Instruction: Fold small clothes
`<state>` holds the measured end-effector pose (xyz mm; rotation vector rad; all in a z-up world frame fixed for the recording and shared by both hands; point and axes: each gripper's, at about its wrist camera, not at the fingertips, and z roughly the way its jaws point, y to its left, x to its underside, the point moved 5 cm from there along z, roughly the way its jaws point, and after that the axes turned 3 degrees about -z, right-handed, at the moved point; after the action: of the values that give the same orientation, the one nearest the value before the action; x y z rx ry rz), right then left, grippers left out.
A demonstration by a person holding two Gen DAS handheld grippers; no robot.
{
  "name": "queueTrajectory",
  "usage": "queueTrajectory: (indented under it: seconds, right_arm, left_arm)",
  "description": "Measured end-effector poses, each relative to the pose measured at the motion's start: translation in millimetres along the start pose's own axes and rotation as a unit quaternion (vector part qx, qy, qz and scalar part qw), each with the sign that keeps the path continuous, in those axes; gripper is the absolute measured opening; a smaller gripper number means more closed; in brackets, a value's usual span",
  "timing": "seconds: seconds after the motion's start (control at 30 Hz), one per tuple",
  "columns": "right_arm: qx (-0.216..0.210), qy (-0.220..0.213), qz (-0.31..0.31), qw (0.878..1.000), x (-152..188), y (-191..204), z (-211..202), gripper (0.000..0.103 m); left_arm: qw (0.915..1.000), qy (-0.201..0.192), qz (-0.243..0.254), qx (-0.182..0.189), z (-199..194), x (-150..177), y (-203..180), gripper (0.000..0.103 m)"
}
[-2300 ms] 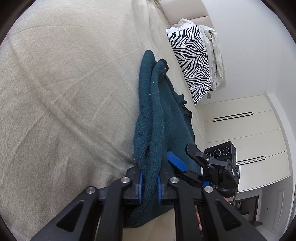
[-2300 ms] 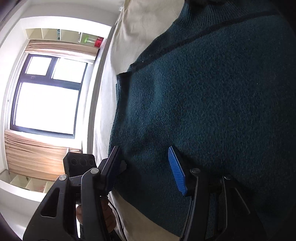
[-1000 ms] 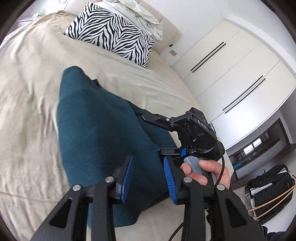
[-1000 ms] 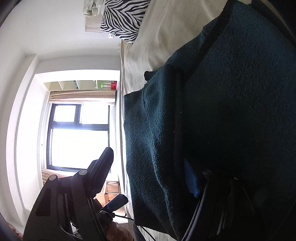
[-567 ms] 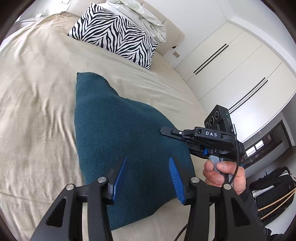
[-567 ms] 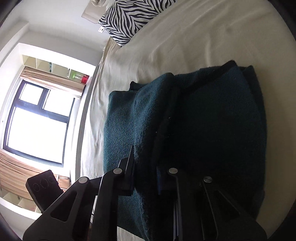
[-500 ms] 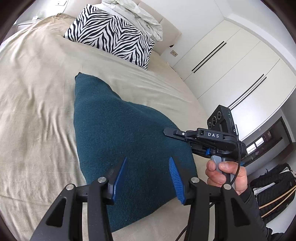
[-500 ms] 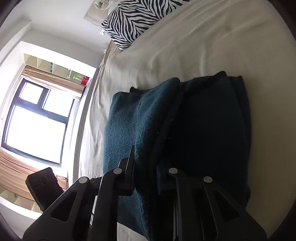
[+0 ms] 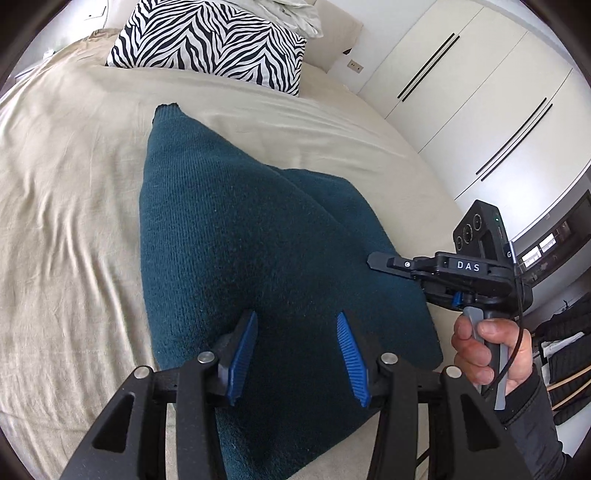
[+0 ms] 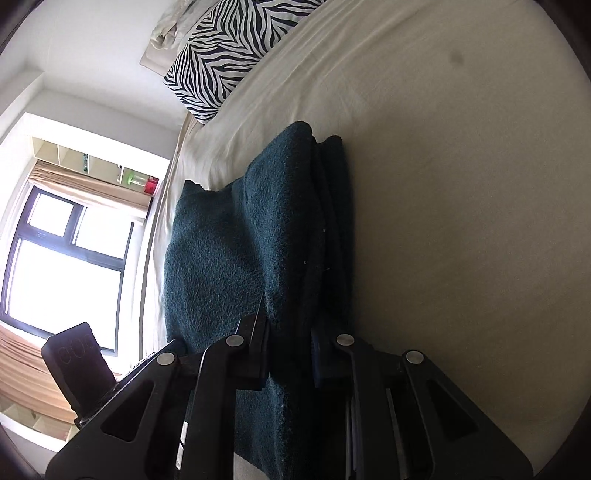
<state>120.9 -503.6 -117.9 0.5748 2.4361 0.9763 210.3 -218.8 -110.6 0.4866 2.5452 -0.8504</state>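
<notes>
From my station I found no container proper in either view; the only bearing surface was the bed [image 9: 66, 206], covered in a beige sheet, and on it lay one dark teal knitted garment [image 9: 229, 236], folded into layers. In the left wrist view it filled the centre of the frame, tapering to a point at about 11 o'clock, with its near edge running out at 6 o'clock.

The left gripper [image 9: 297, 352] stood with its two blue pads apart, poised over the near part of the garment; nothing was pinched between them. The right gripper [image 10: 290, 349] was closed tight on a thick fold of that same garment, the knit bunched between its two fingers at about 6 o'clock in its own view. From the left wrist camera I saw that right gripper [image 9: 391, 264] at 3 o'clock, its tip at the garment's right edge, with the person's hand [image 9: 487, 347] wrapped around its handle below.

Count of items observed:
- One teal garment.
- One zebra-striped pillow [image 9: 214, 40] at 12 o'clock, at the head of the bed.
- One pale crumpled bundle [image 9: 291, 11] behind the pillow; I judged it bedding or clothing, though the edge distortion left that uncertain.
- Two grippers, one hand visible.
- One window [image 10: 62, 266] at 9 o'clock in the right wrist view.
- White wardrobe doors [image 9: 480, 85] at 2 o'clock in the left view; I counted at least three panels.
</notes>
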Motion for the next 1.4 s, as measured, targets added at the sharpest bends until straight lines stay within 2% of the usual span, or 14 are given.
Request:
queueTrajectory:
  seconds: [0.2,0.33,0.53,0.63,0.7,0.77,0.87,0.97,1.07,1.1,1.13,1.2,1.27,1.4]
  right_arm:
    - [0.011,-0.004,-0.004,1.0,-6.4,3.7,1.2,0.015]
    - [0.014,-0.002,0.003,1.0,-14.4,-3.8,4.6,0.015]
    - [-0.028,0.004,0.031,0.999,-7.3,-14.2,6.3,0.016]
    - [0.004,0.003,0.03,1.0,-8.1,-8.2,-6.2,0.018]
    - [0.044,-0.027,0.014,0.999,-15.0,0.5,-25.2,0.025]
    - [0.046,-0.053,-0.009,0.997,-26.4,16.1,-36.7,0.025]
    - [0.007,-0.041,-0.031,0.999,-46.6,46.3,-21.1,0.025]
    - [-0.002,-0.025,-0.058,0.998,-67.6,68.5,11.3,0.025]
    - [0.033,0.002,-0.028,0.999,-80.0,49.4,51.5,0.023]
    - [0.036,0.002,-0.02,0.999,-81.5,39.9,61.3,0.019]
    - [0.02,-0.009,-0.017,1.0,-83.0,33.1,65.0,0.017]
    - [-0.005,-0.023,-0.001,1.0,-80.3,21.3,61.2,0.007]
    - [-0.02,-0.025,0.014,0.999,-78.5,15.5,58.5,0.007]
    - [0.01,-0.04,-0.004,0.999,-63.3,31.9,23.4,0.013]
  left_arm:
    - [0.9991,-0.03,0.03,-0.01,-11.9,-12.5,-11.4,0.049]
    - [0.9987,-0.003,0.04,-0.032,14.9,-20.7,-4.0,0.049]
    - [0.9983,-0.021,0.044,-0.033,13.5,-13.8,-3.0,0.048]
    - [0.9968,-0.055,0.046,-0.035,-2.3,-27.5,-5.1,0.048]
    - [0.9941,-0.077,0.06,-0.048,-6.9,-42.6,-5.8,0.048]
    - [0.994,-0.076,0.057,-0.054,-1.2,-59.8,-2.4,0.048]
    - [0.9936,-0.06,0.052,-0.081,21.4,-83.0,10.7,0.048]
    - [0.9975,-0.023,0.019,-0.065,50.8,-90.9,32.4,0.047]
    - [0.9937,-0.028,0.055,-0.094,62.1,-90.3,30.7,0.048]
    - [0.9927,-0.029,0.06,-0.101,64.8,-90.5,30.3,0.048]
    - [0.9926,-0.03,0.059,-0.102,66.6,-90.6,30.6,0.048]
    - [0.9926,-0.032,0.058,-0.101,68.8,-90.6,31.3,0.049]
    - [0.9927,-0.033,0.059,-0.099,66.4,-90.6,30.4,0.049]
    - [0.9927,-0.048,0.046,-0.101,29.6,-83.4,18.7,0.043]
